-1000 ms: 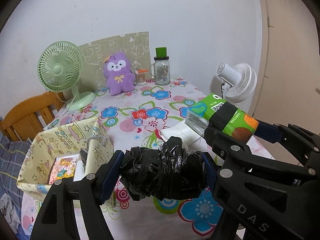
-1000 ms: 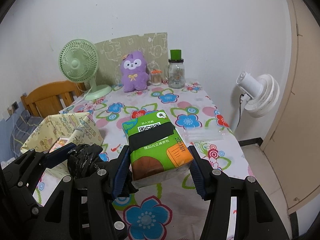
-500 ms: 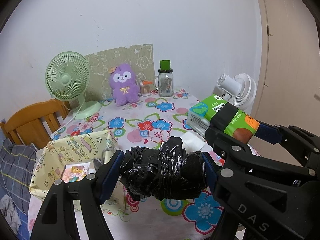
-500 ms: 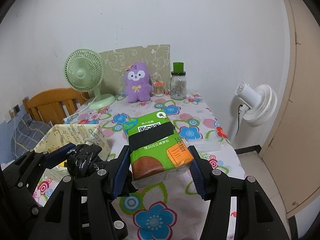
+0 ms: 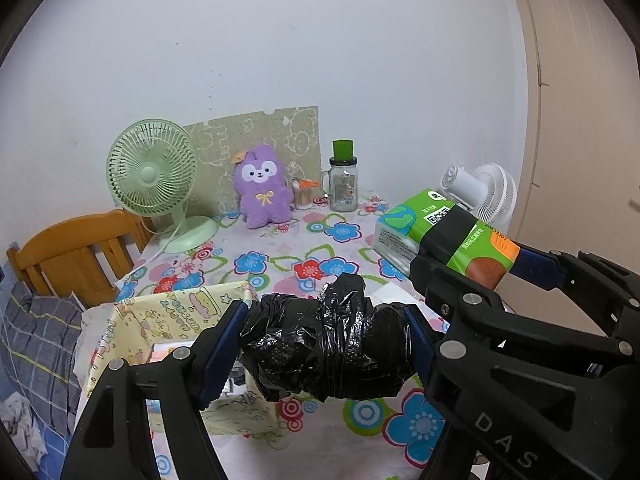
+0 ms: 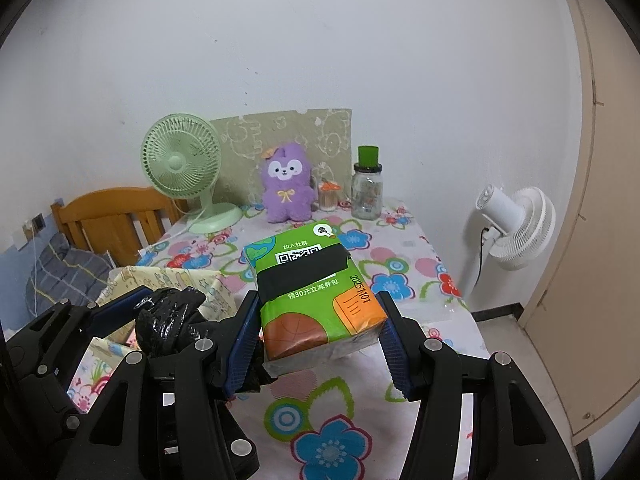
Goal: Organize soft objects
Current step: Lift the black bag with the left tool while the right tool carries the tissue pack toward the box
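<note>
A white wall [image 6: 360, 40] backs the flower-clothed table [image 6: 404, 256]; a wooden chair [image 6: 108, 216] stands at its left edge, a beige door [image 6: 592, 200] right.

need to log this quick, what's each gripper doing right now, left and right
Left gripper: shut on the black plastic bundle.
Right gripper: shut on the green tissue pack.

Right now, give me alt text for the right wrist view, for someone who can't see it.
The right gripper clamps a green tissue pack above a flowered tablecloth. Beside it the left gripper holds a black plastic bundle over a yellow fabric bin. A purple plush sits against the far wall.
</note>
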